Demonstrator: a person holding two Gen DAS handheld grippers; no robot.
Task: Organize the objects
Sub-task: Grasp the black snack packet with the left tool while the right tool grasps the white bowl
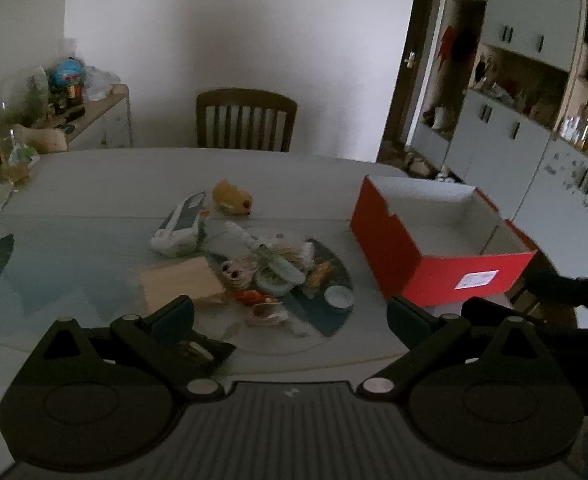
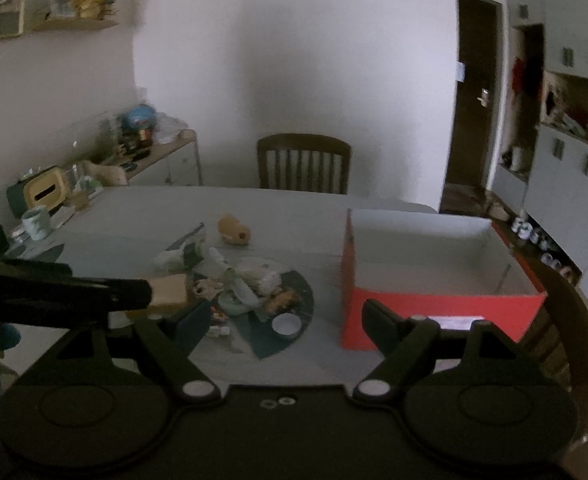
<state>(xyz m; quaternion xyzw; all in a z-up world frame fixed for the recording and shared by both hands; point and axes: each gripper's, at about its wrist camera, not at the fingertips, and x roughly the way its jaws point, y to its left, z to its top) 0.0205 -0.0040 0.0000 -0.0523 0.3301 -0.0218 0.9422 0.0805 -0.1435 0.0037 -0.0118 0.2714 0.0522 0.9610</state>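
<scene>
A heap of small objects lies mid-table: a tan wooden block, a white packet, a yellow plush toy, an orange item and a small round cup. An open red box with a white inside stands to the right, nothing inside it. My left gripper hangs open just before the heap, holding nothing. In the right wrist view the heap, the cup and the red box lie ahead of my open, empty right gripper.
A wooden chair stands at the table's far side. A sideboard with bottles and jars is at the back left, cabinets at the right. A mug and a tissue holder sit near the table's left edge.
</scene>
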